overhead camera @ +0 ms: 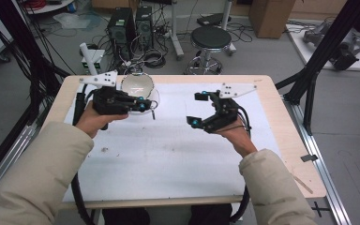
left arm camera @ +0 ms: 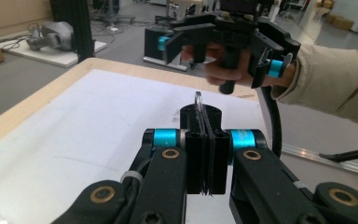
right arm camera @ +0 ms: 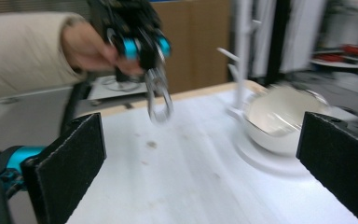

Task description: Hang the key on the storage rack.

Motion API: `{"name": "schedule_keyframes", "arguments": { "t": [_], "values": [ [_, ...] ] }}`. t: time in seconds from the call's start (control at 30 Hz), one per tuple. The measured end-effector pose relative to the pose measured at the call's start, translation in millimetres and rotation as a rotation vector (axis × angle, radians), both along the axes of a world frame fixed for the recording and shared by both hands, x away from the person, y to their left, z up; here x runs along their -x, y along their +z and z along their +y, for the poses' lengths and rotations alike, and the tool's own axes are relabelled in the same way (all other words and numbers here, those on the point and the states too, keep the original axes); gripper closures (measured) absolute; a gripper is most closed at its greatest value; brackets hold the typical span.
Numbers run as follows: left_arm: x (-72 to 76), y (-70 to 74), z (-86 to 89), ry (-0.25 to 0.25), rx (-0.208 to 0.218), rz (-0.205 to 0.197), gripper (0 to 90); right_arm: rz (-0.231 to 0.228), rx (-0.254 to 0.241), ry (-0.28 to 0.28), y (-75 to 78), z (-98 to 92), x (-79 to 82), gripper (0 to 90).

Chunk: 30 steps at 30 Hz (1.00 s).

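Above the far left part of the white table cover (overhead camera: pixel 168 154), the left gripper (overhead camera: pixel 143 104) is clamped tight on a small metal ring or clip (right arm camera: pixel 160 95), which dangles below its jaws beside a pale bowl (overhead camera: pixel 138 86) on a white stand (right arm camera: pixel 242 56). The right gripper (overhead camera: pixel 200 108), held well apart over the middle of the table, stands wide open and grasps nothing. The grip looks thin, on the object's edge alone, so a jolt could likely let it slip and drop, or swing against the bowl's rim.
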<state>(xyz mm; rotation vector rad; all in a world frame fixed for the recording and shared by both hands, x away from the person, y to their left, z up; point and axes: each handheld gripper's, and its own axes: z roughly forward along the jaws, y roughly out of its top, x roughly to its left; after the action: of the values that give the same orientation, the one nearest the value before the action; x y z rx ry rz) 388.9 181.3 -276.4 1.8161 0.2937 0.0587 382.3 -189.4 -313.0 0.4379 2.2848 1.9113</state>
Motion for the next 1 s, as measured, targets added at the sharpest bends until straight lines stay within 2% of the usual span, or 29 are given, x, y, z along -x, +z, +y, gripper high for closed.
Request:
{"name": "schedule_keyframes", "arguments": {
  "t": [0.1, 0.17, 0.27, 0.5, 0.53, 0.57, 0.67, 0.83, 0.87, 1.0],
  "values": [
    [-5.1, 5.7, 13.2, 0.013, -0.012, 0.006, 88.4, -0.025, -0.012, -0.098, -6.6, -23.3, 9.1, 0.4],
    [-7.6, 9.7, 21.2, 0.021, -0.026, -0.004, 88.4, -0.052, -0.018, -0.160, -12.2, -37.4, 17.9, 0.4],
    [-12.0, 15.4, 33.9, 0.033, -0.048, -0.016, 88.4, -0.082, -0.019, -0.226, -24.6, -55.1, 31.2, 0.4],
    [-25.4, 29.0, 69.4, 0.087, -0.093, -0.023, 88.4, -0.082, -0.051, -0.384, -60.8, -88.0, 47.4, 0.4],
    [-27.1, 31.1, 74.7, 0.100, -0.098, -0.024, 88.4, -0.089, -0.067, -0.425, -70.2, -95.8, 50.7, 0.4],
    [-29.0, 33.0, 79.9, 0.110, -0.103, -0.023, 88.4, -0.089, -0.067, -0.425, -70.2, -95.8, 50.7, 0.4],
    [-34.7, 36.4, 96.6, 0.144, -0.112, -0.022, 88.4, -0.086, -0.085, -0.493, -83.2, -106.7, 56.8, 0.4],
    [-45.6, 37.3, 121.2, 0.192, -0.135, -0.019, 88.4, -0.093, -0.095, -0.558, -102.0, -119.9, 62.9, 0.4],
    [-47.7, 36.7, 125.6, 0.205, -0.131, -0.013, 88.4, -0.110, -0.104, -0.565, -105.0, -122.3, 63.8, 0.4],
    [-56.6, 33.2, 140.6, 0.228, -0.149, 0.011, 88.4, -0.105, -0.119, -0.603, -114.8, -129.5, 67.2, 0.4]
  ]
}}
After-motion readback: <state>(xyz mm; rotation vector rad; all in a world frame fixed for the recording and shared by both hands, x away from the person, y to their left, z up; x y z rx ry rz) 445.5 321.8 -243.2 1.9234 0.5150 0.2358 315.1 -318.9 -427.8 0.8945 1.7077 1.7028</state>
